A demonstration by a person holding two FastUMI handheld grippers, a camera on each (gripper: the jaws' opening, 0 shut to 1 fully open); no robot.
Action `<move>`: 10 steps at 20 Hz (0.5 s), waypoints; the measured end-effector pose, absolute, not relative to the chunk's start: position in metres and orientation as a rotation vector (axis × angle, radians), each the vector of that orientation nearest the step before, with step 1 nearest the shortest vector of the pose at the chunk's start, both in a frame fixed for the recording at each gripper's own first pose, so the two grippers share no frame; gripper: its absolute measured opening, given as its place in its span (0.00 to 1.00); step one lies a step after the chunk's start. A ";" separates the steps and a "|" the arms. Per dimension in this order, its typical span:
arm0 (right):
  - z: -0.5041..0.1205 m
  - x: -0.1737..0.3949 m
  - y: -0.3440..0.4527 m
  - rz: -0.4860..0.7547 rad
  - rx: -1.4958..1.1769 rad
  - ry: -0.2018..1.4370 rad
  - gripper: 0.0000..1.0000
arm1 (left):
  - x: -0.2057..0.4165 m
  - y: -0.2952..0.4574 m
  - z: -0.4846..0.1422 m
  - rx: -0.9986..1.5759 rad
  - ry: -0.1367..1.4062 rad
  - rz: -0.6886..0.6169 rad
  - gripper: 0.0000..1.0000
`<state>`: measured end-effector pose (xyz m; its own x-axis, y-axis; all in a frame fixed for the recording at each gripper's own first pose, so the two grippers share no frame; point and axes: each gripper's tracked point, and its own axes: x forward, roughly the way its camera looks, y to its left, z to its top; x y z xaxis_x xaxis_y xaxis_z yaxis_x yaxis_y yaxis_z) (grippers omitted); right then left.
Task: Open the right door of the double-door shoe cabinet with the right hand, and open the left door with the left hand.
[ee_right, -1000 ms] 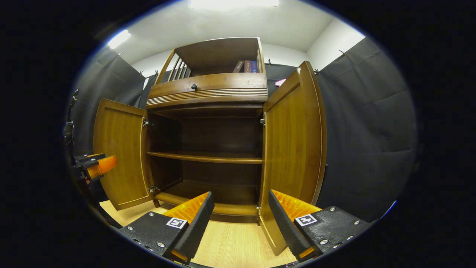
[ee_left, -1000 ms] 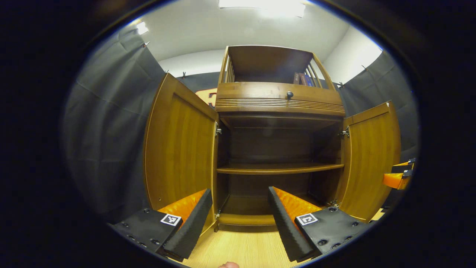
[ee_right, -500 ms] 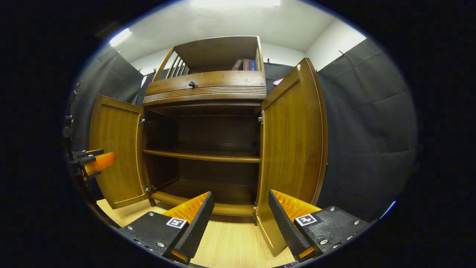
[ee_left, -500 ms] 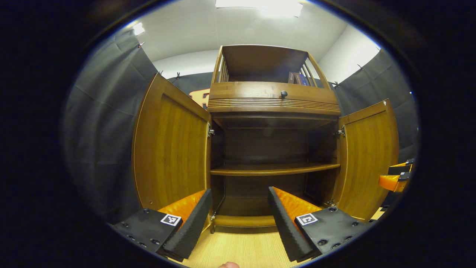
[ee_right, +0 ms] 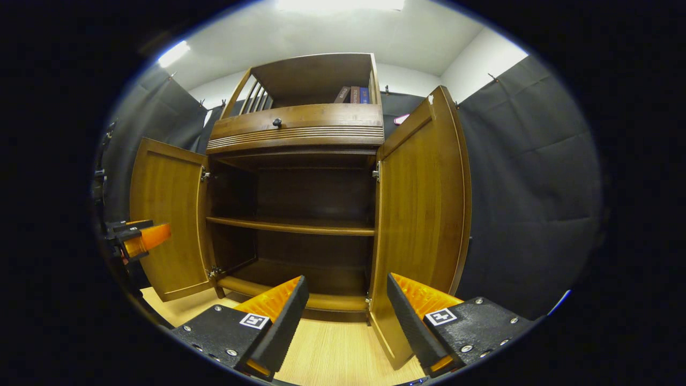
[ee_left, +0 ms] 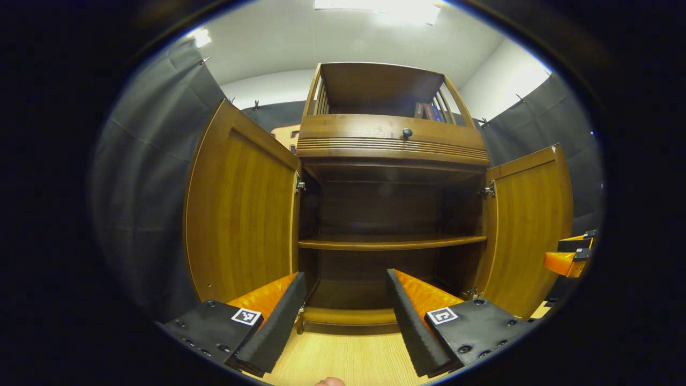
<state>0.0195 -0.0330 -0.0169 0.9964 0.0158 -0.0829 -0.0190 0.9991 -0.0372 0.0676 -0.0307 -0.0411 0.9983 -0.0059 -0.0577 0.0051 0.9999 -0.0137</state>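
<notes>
Both doors of the shoe cabinet (ee_left: 394,155) are being shown swung wide; the left gripper (ee_left: 345,316) and right gripper (ee_right: 343,321) are being held before it, jaws apart, gripping nothing.

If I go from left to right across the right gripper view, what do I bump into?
Left gripper → left door → cabinet shelf → right door → booth wall.

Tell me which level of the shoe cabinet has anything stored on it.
The open top compartment above the drawer: a few books stand at its right end. The middle shelf and the bottom level behind the open doors are bare.
</notes>
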 end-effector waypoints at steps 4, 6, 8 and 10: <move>-0.018 0.020 -0.030 0.023 -0.033 0.084 0.90 | 0.068 -0.026 -0.041 -0.030 0.057 0.006 0.97; -0.017 0.020 -0.028 0.029 -0.034 0.081 0.90 | 0.067 -0.024 -0.041 -0.024 0.056 0.012 0.97; -0.017 0.020 -0.027 0.030 -0.046 0.081 0.90 | 0.068 -0.023 -0.043 -0.017 0.063 0.016 0.97; -0.014 0.020 -0.027 0.030 -0.049 0.073 0.90 | 0.068 -0.023 -0.045 -0.013 0.072 0.012 0.96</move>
